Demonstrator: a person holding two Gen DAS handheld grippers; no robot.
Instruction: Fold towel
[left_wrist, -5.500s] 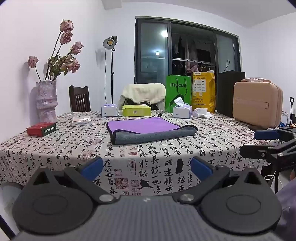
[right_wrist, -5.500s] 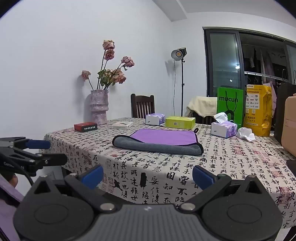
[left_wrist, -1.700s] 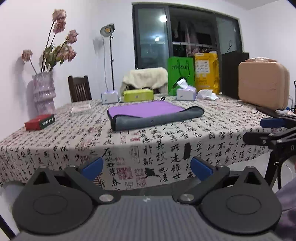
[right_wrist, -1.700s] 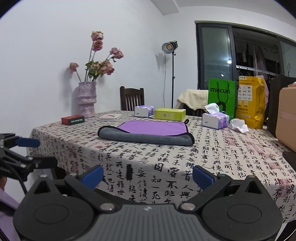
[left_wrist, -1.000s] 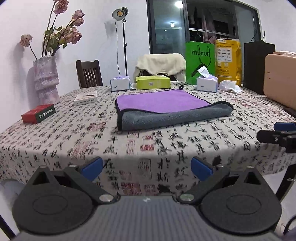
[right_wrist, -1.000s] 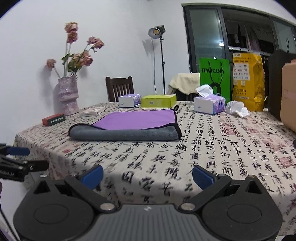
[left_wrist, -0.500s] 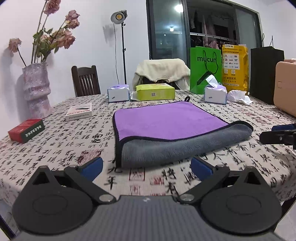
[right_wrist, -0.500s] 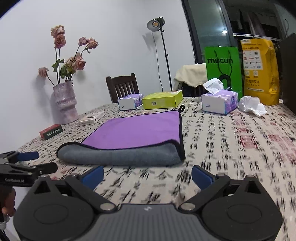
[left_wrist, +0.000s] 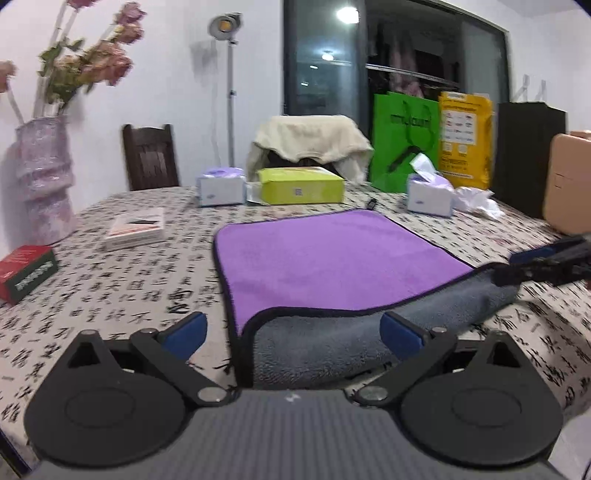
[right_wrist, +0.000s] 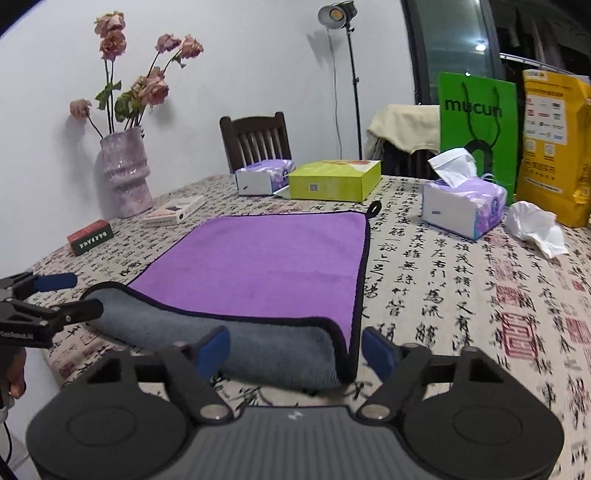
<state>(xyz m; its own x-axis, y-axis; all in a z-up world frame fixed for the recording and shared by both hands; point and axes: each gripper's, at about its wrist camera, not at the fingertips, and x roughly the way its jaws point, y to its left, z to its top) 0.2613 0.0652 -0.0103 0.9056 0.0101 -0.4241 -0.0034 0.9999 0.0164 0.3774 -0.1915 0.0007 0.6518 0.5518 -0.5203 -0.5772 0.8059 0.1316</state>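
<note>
One towel (left_wrist: 332, 258) is lying flat mid-table on the patterned cloth (right_wrist: 461, 295), purple face up, with its near edge rolling over and showing grey (right_wrist: 258, 347). That looks like a partial first fold at most; the real folding is still waiting to be done.

The left gripper (left_wrist: 291, 332) is hovering at the near-left corner with fingers spread wide, gripping nothing. The right gripper (right_wrist: 295, 349) is sitting at the near-right corner, also spread and empty. Likely both are lining up to pinch the near edge.

Around the towel I am counting two tissue boxes (right_wrist: 264, 176) (right_wrist: 463, 210), one lime box (right_wrist: 334, 180), one flat white box (right_wrist: 173, 211), one red box (right_wrist: 89, 237), one vase (right_wrist: 125, 171) of dried roses, one crumpled tissue (right_wrist: 535, 227). Behind are standing two chairs, one lamp, a green bag (right_wrist: 476, 122) and a yellow bag (right_wrist: 554, 147).
</note>
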